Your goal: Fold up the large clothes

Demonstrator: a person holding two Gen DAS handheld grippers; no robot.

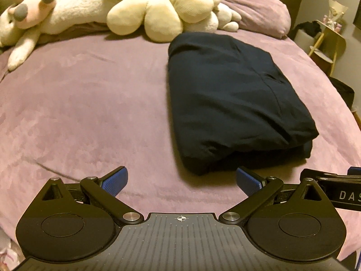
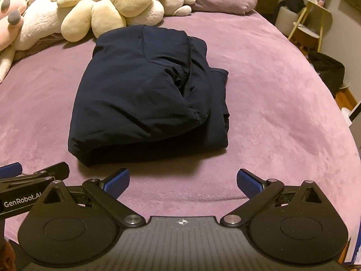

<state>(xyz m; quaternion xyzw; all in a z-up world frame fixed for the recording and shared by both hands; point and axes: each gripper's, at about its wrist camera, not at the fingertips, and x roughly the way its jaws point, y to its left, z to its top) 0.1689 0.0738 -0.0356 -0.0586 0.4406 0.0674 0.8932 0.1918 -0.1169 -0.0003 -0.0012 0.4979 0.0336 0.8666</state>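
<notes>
From your left gripper (image 1: 181,181), jaws spread wide and empty over the purple bed (image 1: 90,113), the plush toys (image 1: 56,11) lie at ten o'clock and the flower cushion (image 1: 162,9) at twelve, with the folded dark garment (image 1: 234,103) at one o'clock, its near edge just beyond your right pad. From your right gripper (image 2: 182,181), also wide open and holding nothing, the garment (image 2: 144,94) sits at eleven o'clock, apart from both pads. The fold looks finished, but the top layer bulges and a lower layer pokes out on the right side. If you nudge or pinch only that loose upper flap, the stack will likely slide apart; a careless sweep forward could also drag the blanket and skew the bundle.
</notes>
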